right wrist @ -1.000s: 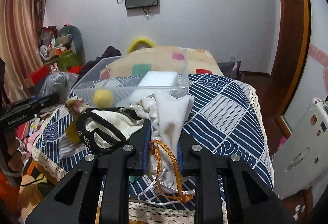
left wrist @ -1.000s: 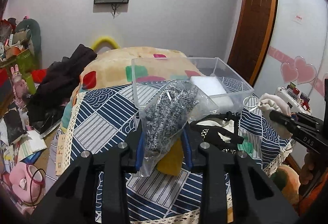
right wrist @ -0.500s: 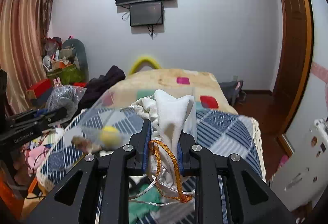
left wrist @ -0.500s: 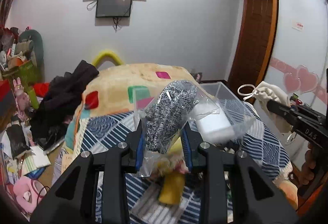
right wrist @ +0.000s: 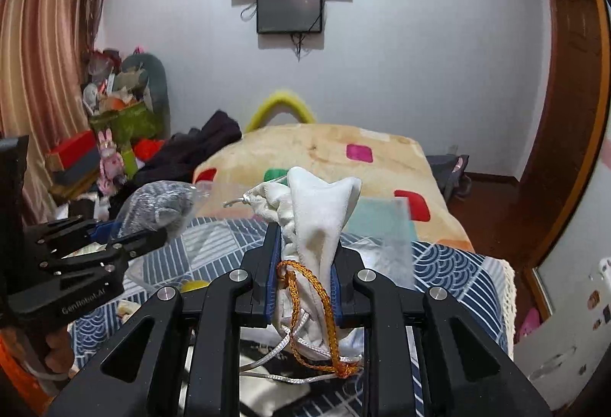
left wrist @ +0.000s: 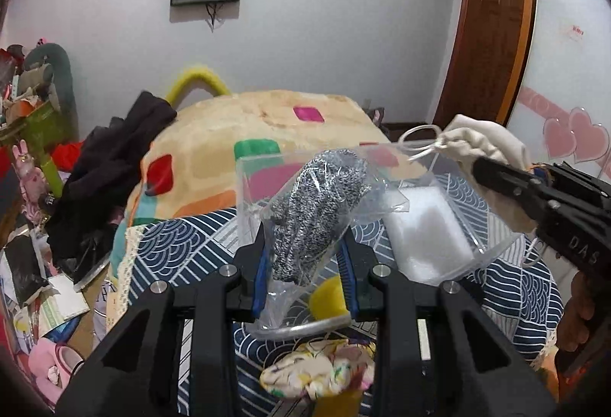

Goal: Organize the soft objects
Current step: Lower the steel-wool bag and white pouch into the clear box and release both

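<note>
My left gripper [left wrist: 305, 256] is shut on a clear plastic bag holding a grey knitted item [left wrist: 313, 214], lifted above the bed. It also shows at the left of the right wrist view [right wrist: 152, 210]. My right gripper [right wrist: 305, 260] is shut on a white drawstring pouch [right wrist: 320, 210] with an orange cord [right wrist: 324, 306]; the pouch shows at the right of the left wrist view [left wrist: 485, 146]. A clear plastic box [left wrist: 244, 203] with a white foam block [left wrist: 424, 230] stands on the bed ahead, under both grippers.
The bed has a blue patterned cover [left wrist: 183, 252] and a beige blanket [left wrist: 267, 119]. A floral fabric piece [left wrist: 320, 371] and a yellow object [left wrist: 324, 294] lie below my left gripper. Dark clothes [left wrist: 110, 172] and clutter lie left of the bed. A wooden door [right wrist: 569, 111] stands at the right.
Both grippers have risen with their loads and come forward over the box. The box now sits lower and closer in both views.
</note>
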Demonstrator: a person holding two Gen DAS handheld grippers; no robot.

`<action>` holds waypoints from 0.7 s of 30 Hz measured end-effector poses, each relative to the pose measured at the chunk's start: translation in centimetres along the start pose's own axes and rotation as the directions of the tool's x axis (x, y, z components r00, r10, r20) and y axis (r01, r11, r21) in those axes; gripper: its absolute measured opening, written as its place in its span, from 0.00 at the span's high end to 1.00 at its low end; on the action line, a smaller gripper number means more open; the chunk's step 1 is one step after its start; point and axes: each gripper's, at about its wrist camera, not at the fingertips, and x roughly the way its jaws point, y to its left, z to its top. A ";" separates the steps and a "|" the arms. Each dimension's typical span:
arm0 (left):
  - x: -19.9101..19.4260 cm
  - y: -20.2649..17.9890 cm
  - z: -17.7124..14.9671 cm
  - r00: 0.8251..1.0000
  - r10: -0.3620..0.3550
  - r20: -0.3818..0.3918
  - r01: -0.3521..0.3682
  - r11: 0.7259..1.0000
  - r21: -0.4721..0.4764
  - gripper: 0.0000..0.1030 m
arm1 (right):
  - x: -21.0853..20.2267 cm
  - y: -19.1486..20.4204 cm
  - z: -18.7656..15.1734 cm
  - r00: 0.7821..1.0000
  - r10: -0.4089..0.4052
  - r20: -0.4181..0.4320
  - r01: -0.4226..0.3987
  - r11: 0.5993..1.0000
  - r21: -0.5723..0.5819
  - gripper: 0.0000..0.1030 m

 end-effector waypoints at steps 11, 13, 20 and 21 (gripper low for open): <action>4.2 -0.5 -0.1 0.994 -0.017 -0.104 0.020 0.999 0.028 0.69 | 5.8 1.8 -1.1 0.983 -0.005 -0.185 -0.010 0.997 -0.081 0.81; 4.6 -0.5 -0.3 0.993 -0.016 -0.119 0.019 0.999 0.027 0.69 | 6.3 1.8 -1.4 0.977 -0.004 -0.212 -0.015 0.996 -0.086 0.78; 4.2 -0.4 -0.5 0.991 -0.018 -0.133 0.021 1.000 0.018 0.63 | 6.1 1.0 -1.3 0.971 0.021 -0.236 -0.036 0.998 -0.058 0.55; 4.0 -0.4 -0.5 0.991 -0.020 -0.130 0.023 1.000 0.017 0.59 | 5.9 0.9 -1.3 0.973 0.020 -0.230 -0.035 0.998 -0.060 0.50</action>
